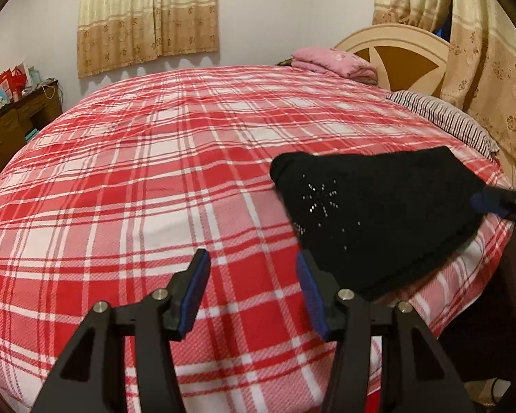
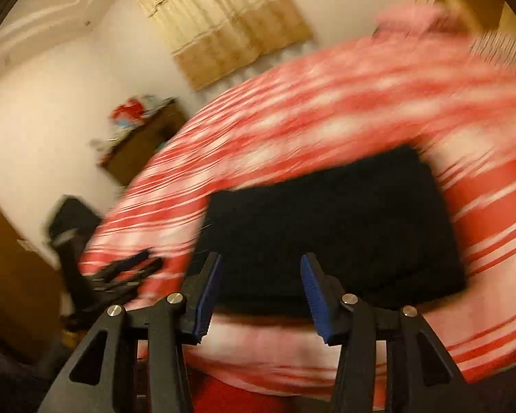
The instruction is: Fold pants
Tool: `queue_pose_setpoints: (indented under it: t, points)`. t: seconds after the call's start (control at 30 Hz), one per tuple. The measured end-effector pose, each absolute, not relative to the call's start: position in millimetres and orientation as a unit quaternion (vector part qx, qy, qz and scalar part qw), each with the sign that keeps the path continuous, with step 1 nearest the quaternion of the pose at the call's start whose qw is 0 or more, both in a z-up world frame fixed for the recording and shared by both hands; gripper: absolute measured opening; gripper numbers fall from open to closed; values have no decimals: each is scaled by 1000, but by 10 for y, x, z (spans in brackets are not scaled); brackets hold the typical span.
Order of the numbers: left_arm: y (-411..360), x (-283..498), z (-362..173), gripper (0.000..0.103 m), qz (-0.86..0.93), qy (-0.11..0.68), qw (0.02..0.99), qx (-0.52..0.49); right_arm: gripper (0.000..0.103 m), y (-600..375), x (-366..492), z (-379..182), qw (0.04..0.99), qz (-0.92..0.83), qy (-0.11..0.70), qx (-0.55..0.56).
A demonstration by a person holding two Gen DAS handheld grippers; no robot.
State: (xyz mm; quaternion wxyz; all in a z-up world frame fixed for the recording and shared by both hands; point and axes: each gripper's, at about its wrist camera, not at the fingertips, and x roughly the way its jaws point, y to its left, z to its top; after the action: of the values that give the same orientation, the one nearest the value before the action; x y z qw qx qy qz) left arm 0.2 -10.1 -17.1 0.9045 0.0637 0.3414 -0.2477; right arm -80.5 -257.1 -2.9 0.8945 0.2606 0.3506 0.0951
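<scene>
Both tongs, left [image 1: 253,268] and right [image 2: 259,272], gape empty; black pants [image 1: 378,213] seemingly folded compact.

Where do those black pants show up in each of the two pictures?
Left wrist view: the black pants lie folded at the right, on the plaid bedspread, just beyond the open left tongs.
Right wrist view: they fill the middle, blurred, just ahead of the open right tongs.
Shared landmark: the beige curtain on the far wall, at upper middle here.
</scene>
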Motion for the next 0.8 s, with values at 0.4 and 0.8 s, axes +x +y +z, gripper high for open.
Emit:
queue_pose_setpoints:
  t: [0.4,0.8]
  points:
    - [22,104,-132,62,-245,335,909,47,39,-1677,-179,-630,873,147,440,148]
    - [-317,298,-255,62,-257,360,897,22,39,-1980,1,118,907,137,388,89]
